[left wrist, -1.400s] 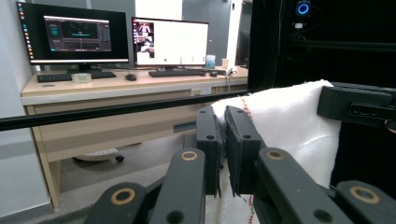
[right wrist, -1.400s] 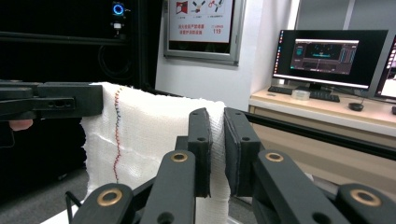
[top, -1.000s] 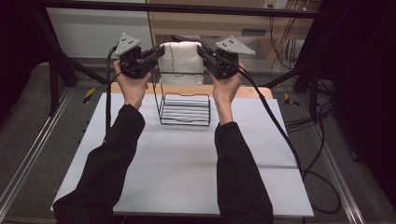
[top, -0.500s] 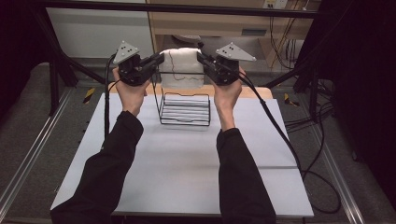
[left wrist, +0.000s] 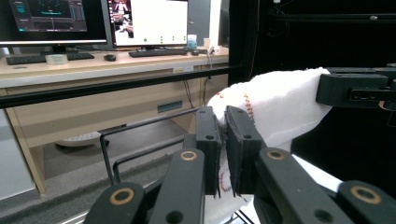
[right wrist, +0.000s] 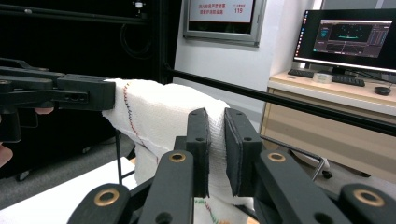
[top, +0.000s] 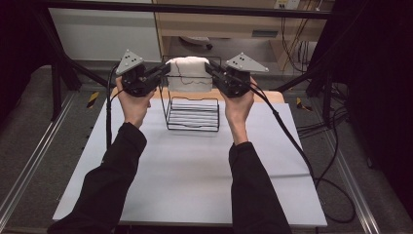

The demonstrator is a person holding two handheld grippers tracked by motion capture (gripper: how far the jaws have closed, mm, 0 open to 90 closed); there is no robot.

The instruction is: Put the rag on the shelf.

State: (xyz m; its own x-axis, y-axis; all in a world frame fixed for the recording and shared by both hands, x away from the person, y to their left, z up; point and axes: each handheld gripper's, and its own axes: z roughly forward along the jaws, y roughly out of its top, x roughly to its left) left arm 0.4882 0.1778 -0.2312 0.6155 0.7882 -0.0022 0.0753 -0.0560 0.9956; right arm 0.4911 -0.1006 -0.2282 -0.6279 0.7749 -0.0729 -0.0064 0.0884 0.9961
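Bare white table point(top: 185, 180) in front; beyond, at 12 o'clock, black wire rack point(top: 193, 114), far side hidden behind hanging white woven cloth point(top: 190, 74) with coloured stitching. Held taut above rack: left gripper point(top: 163, 72) clamped on one edge, right gripper point(top: 210, 69) pinching the other.

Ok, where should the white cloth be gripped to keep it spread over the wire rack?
By its two upper ends, from either side, as now: left gripper and right gripper pinch the white cloth there, so it hangs flat above the wire rack.
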